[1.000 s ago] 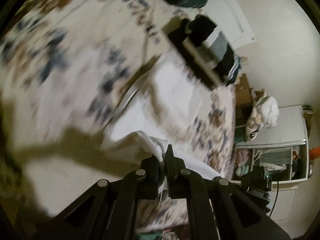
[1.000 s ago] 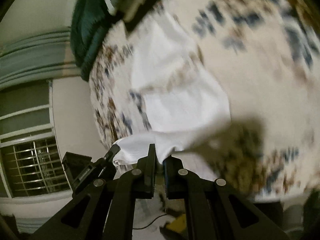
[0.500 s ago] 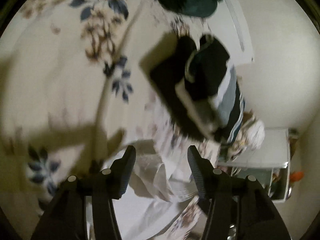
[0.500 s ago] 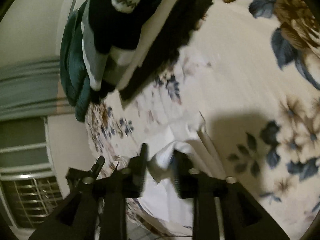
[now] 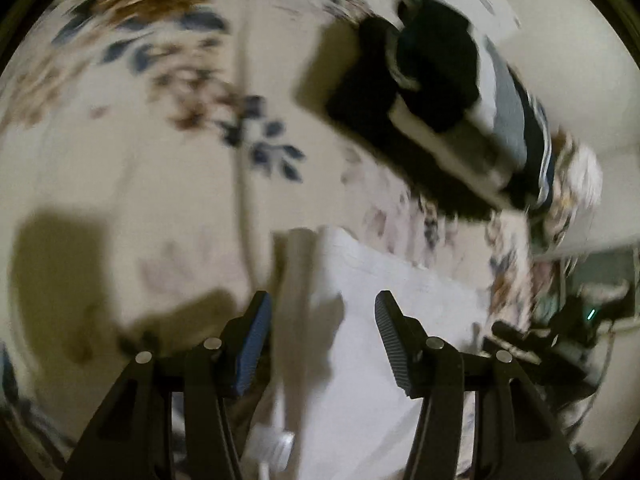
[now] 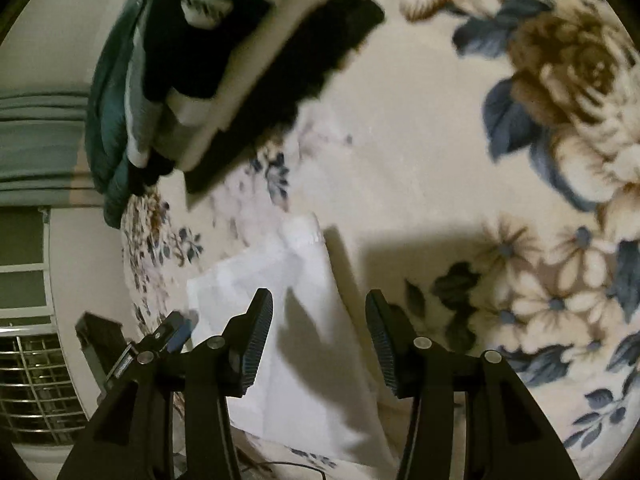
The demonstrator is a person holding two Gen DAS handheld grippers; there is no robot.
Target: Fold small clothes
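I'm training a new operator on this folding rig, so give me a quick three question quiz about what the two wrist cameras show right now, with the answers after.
1. True or false: the left gripper is clamped on the white garment.
2. Which lies on the floral bedspread beyond the garment? A) a stack of folded clothes, B) a laundry basket, C) a pair of shoes.
3. Fill in: the right gripper hovers with its jaws ____ over the white garment.

Key
1. False: its jaws stand apart and hold nothing.
2. A: the stack of folded clothes, dark and light layers.
3. Open.
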